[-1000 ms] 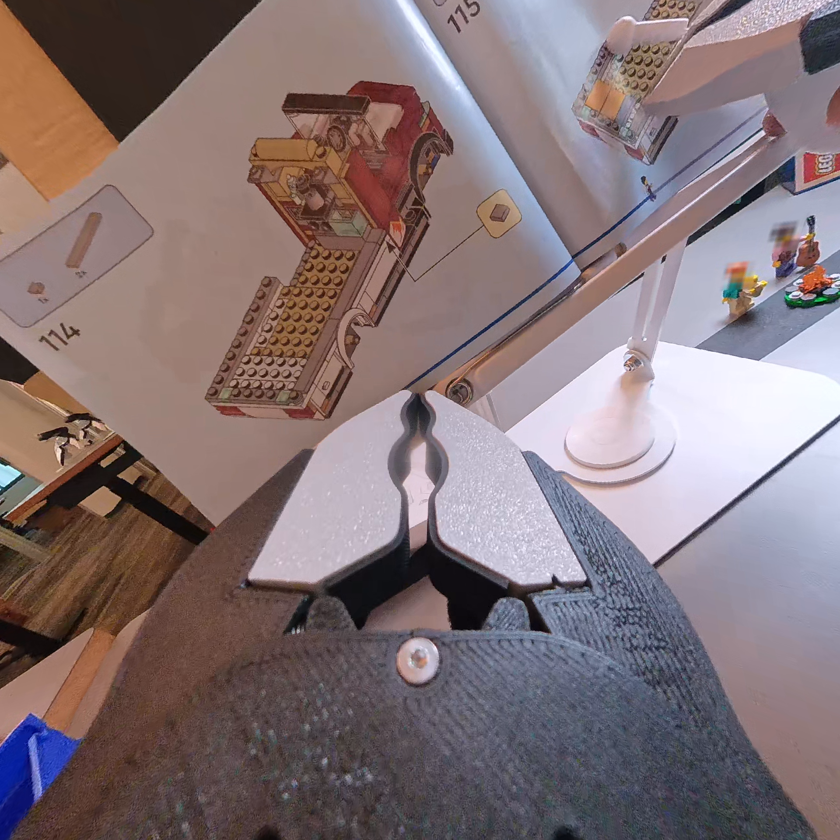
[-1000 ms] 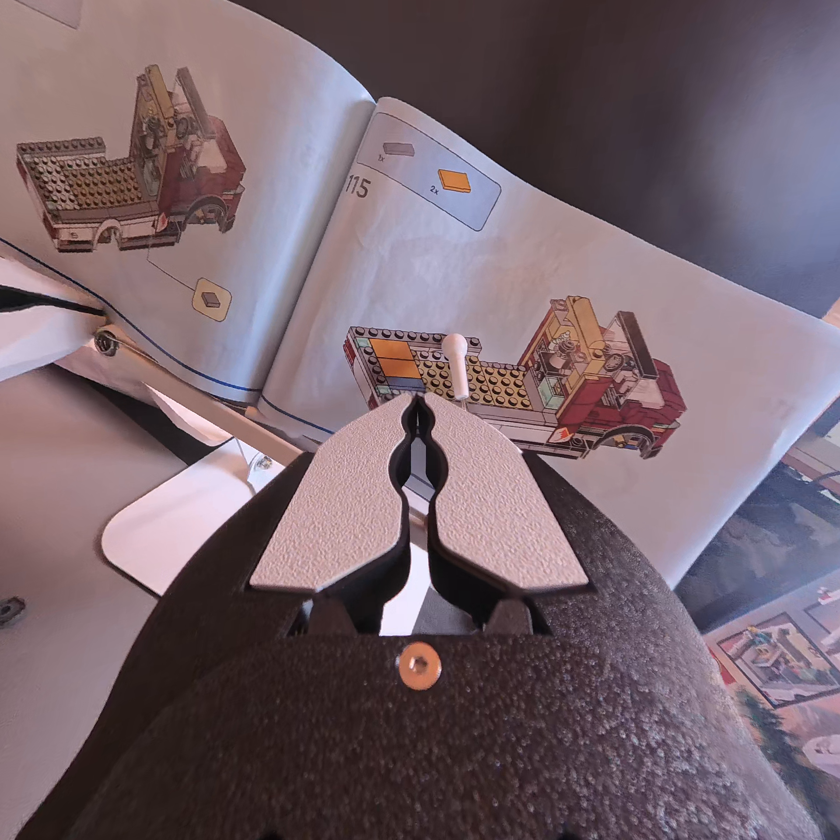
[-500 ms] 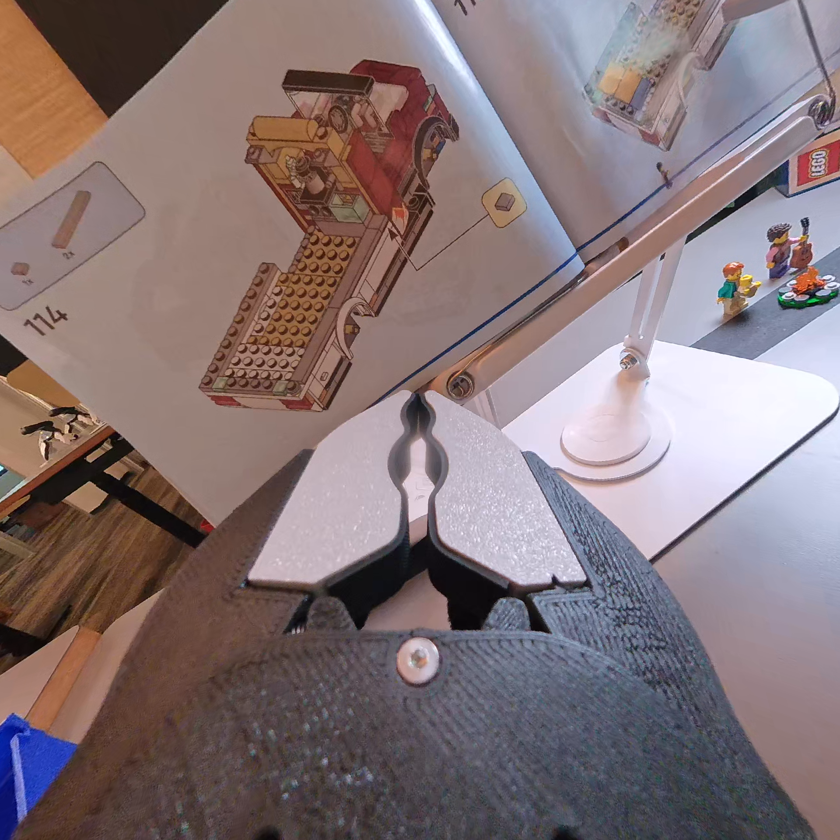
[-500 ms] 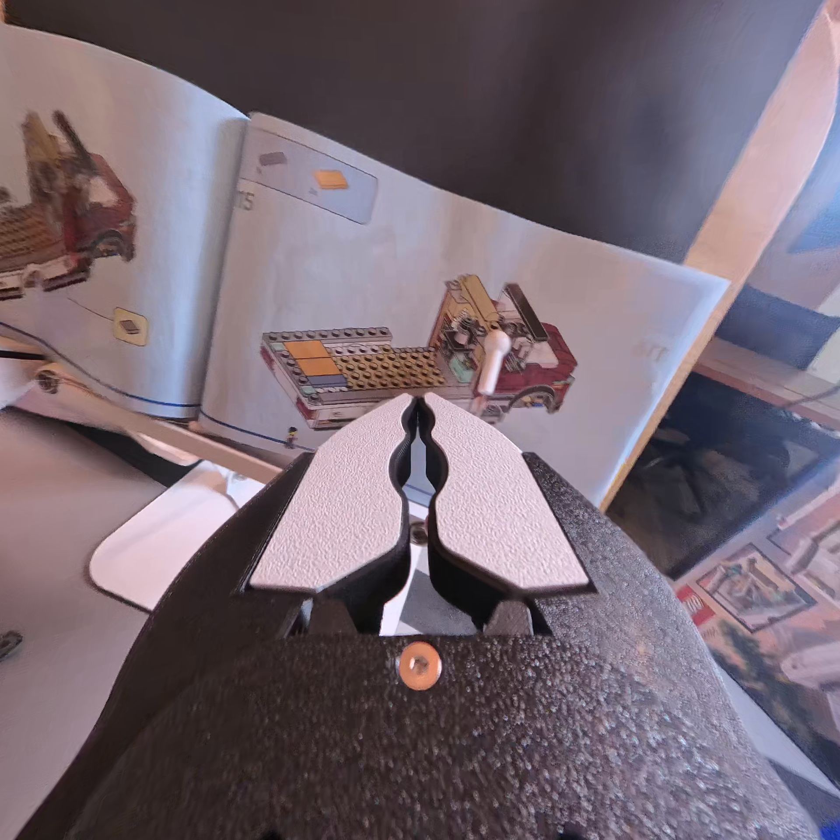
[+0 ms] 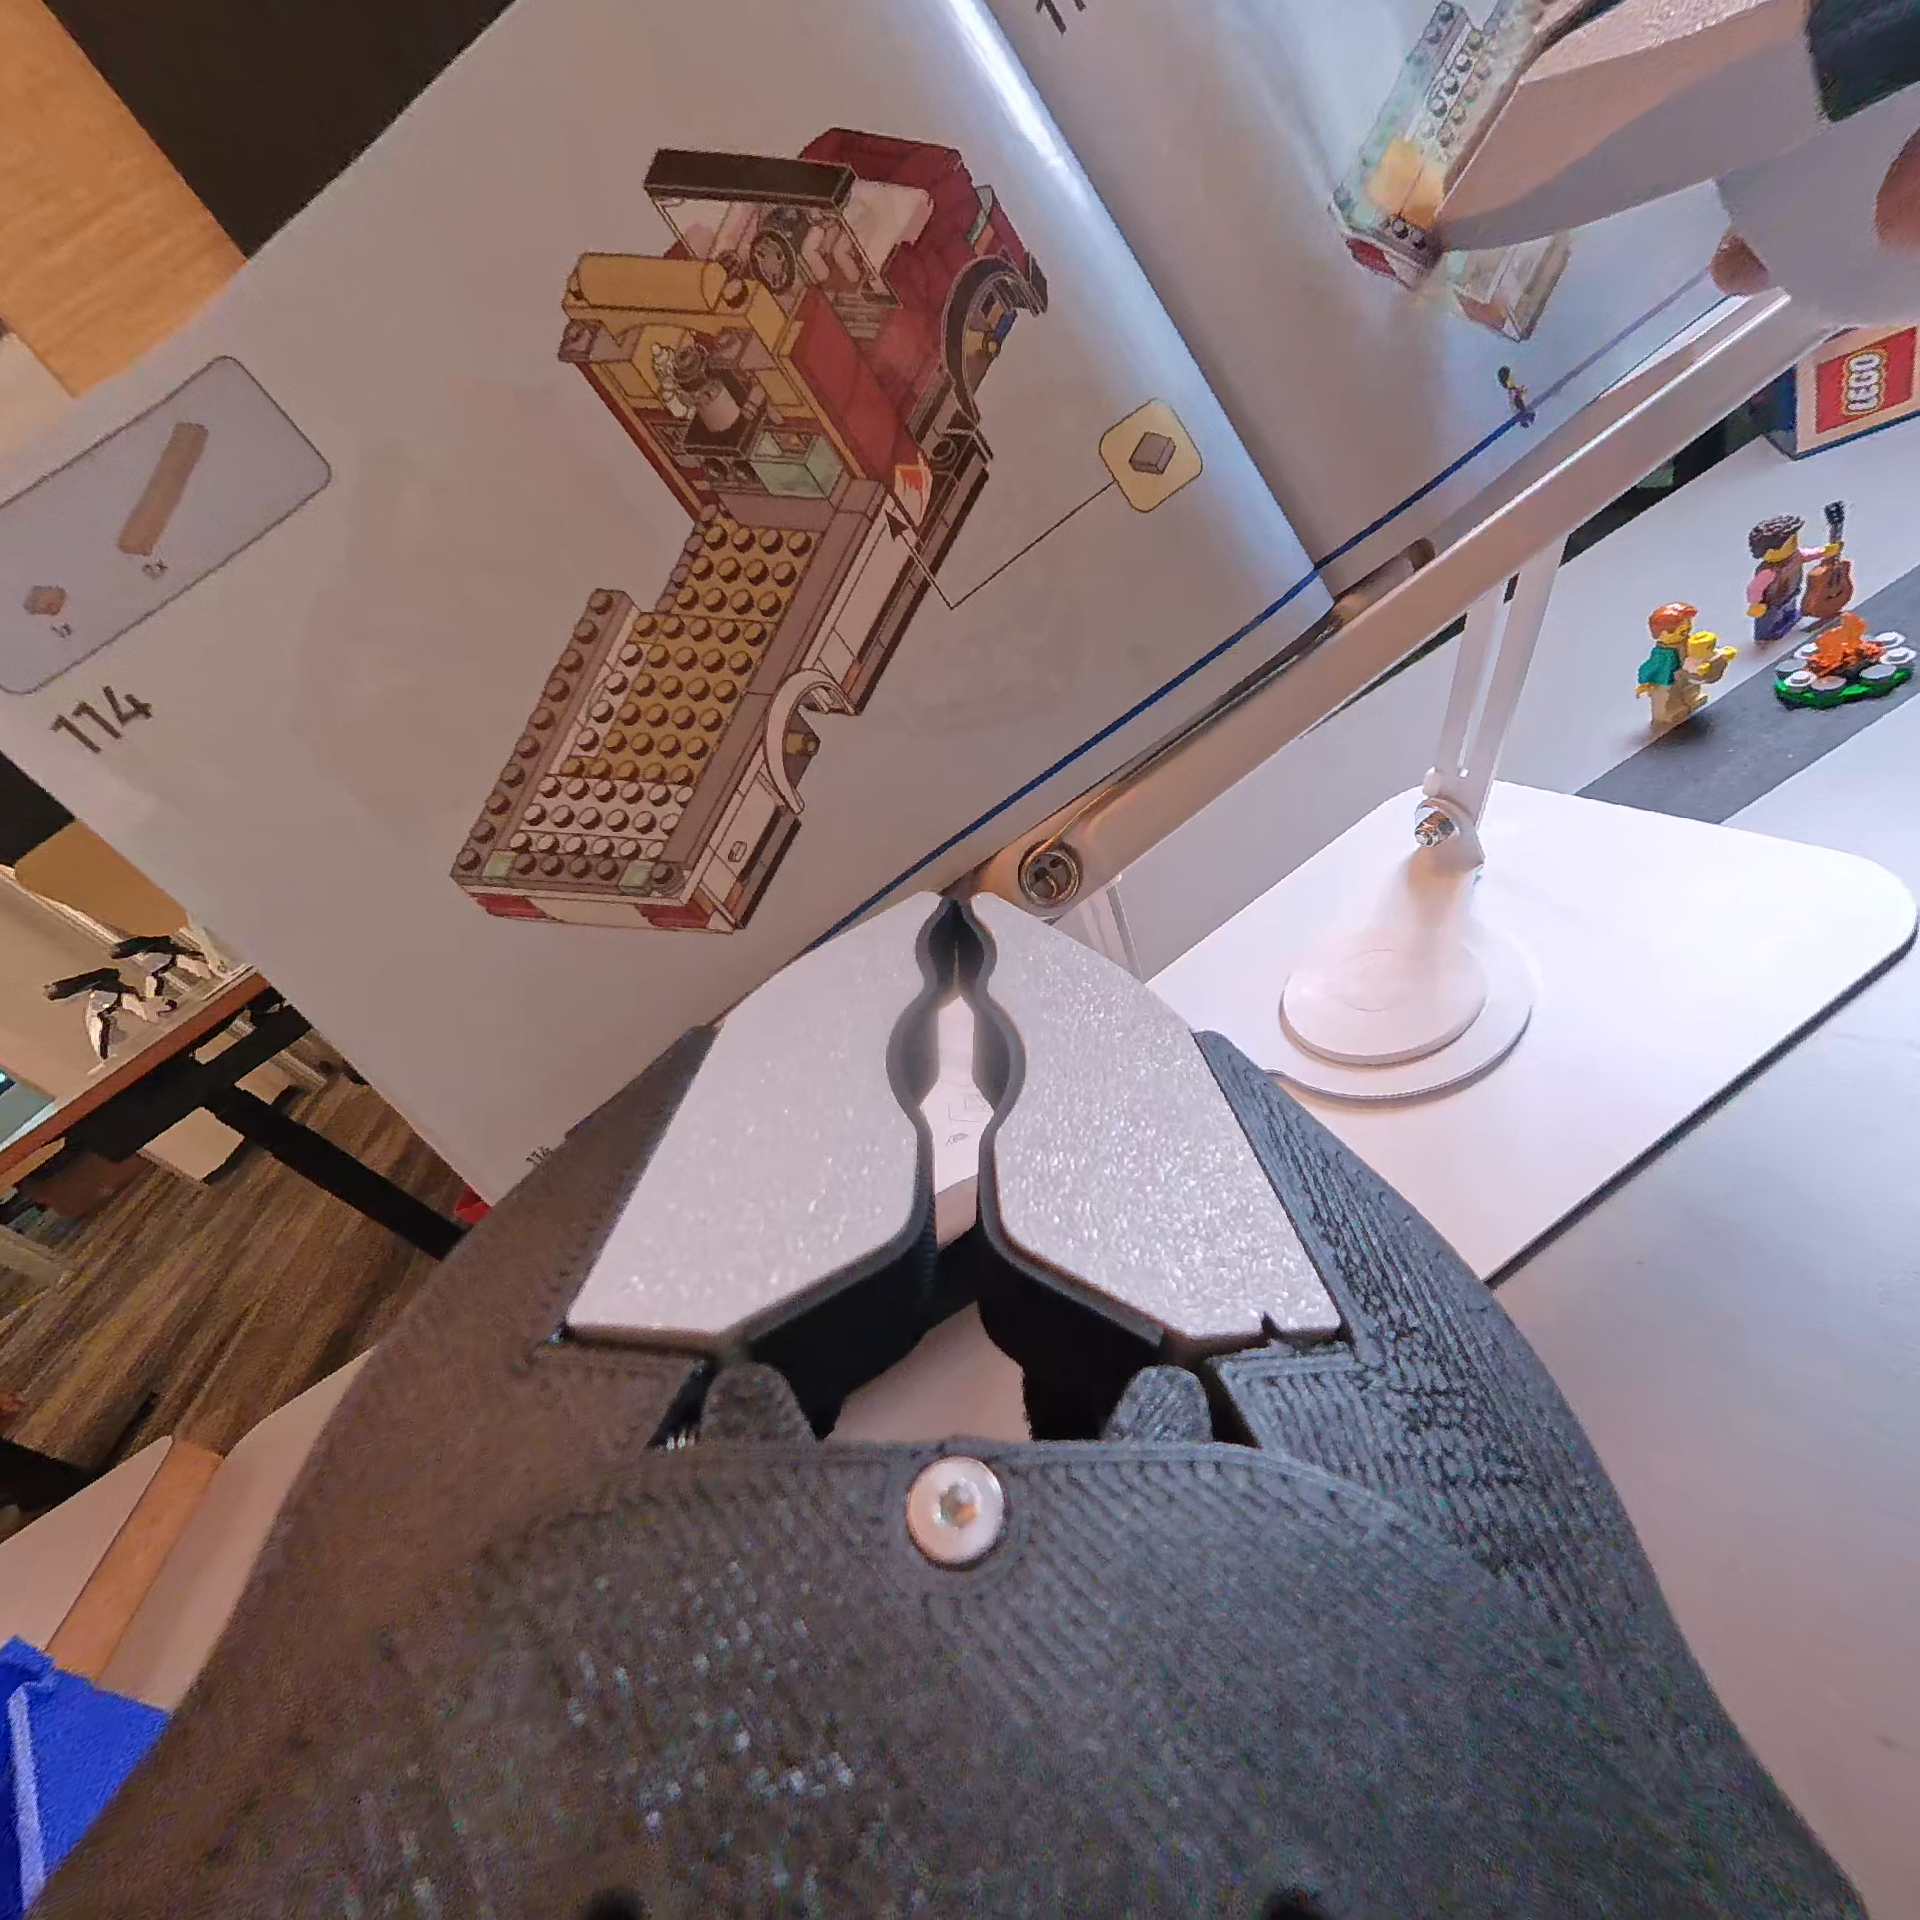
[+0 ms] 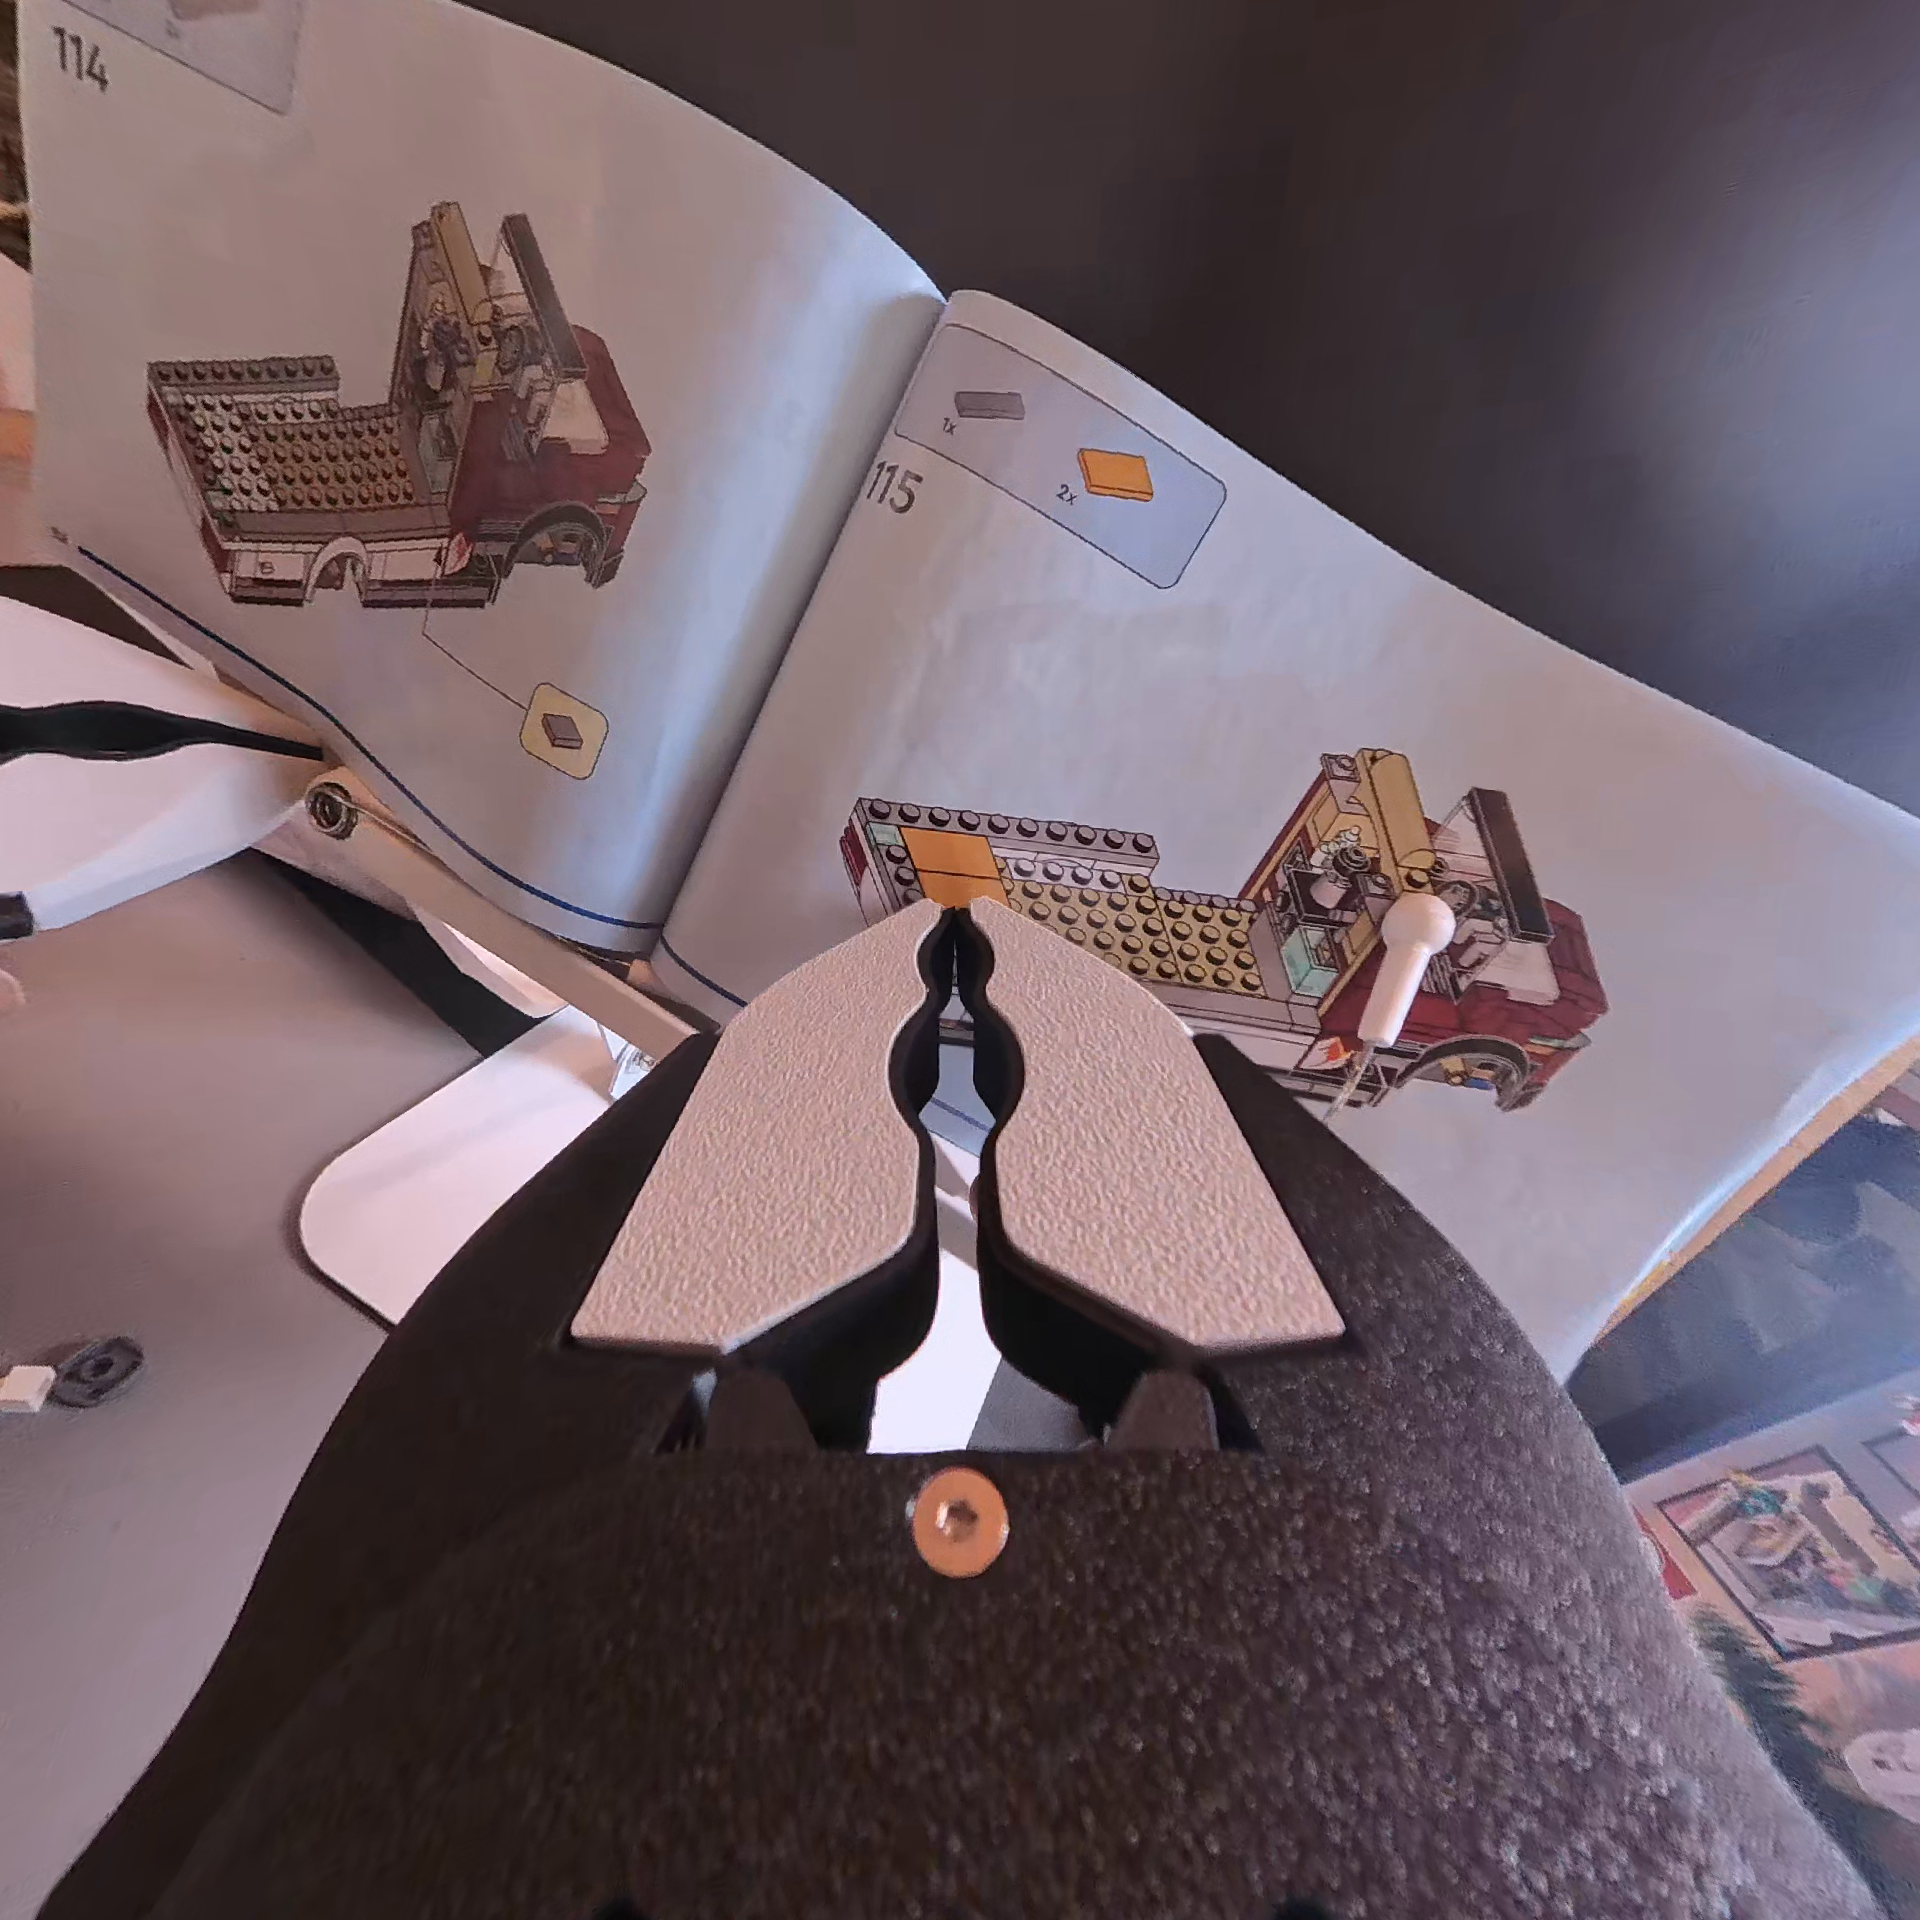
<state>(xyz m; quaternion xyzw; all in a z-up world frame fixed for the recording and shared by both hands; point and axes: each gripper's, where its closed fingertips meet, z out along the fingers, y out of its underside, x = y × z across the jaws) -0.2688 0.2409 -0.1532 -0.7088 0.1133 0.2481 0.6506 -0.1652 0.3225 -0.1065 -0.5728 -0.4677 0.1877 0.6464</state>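
An open instruction booklet (image 5: 935,520) rests on a white stand (image 5: 1558,997); its pages show a red brick truck. My left gripper (image 5: 954,916) is shut with nothing in it, its tips just below the left page's lower edge, next to the stand's hinge (image 5: 1047,871). My right gripper (image 6: 958,916) is shut with nothing in it, its tips pointing at the orange tiles pictured on the right page (image 6: 1247,675). In the left wrist view it shows as a white finger (image 5: 1621,135) at the top right, its tip at that page.
A white page-holder peg (image 6: 1403,966) lies over the right page. Two minifigures (image 5: 1675,675) and a small campfire build (image 5: 1844,670) stand on the table behind the stand, next to a red box (image 5: 1860,384). Small loose pieces (image 6: 94,1374) lie at the left. A printed box (image 6: 1766,1558) lies at the right. About 15 centimetres separates my left fingertips from my right. To reach the small campfire build (image 5: 1844,670) in a straight line is about 25 centimetres for my right fingers, about 35 centimetres for my left.
My right gripper swung away to the right, then came back left, and now points at the right page again. My left gripper has barely moved. Both stayed shut.
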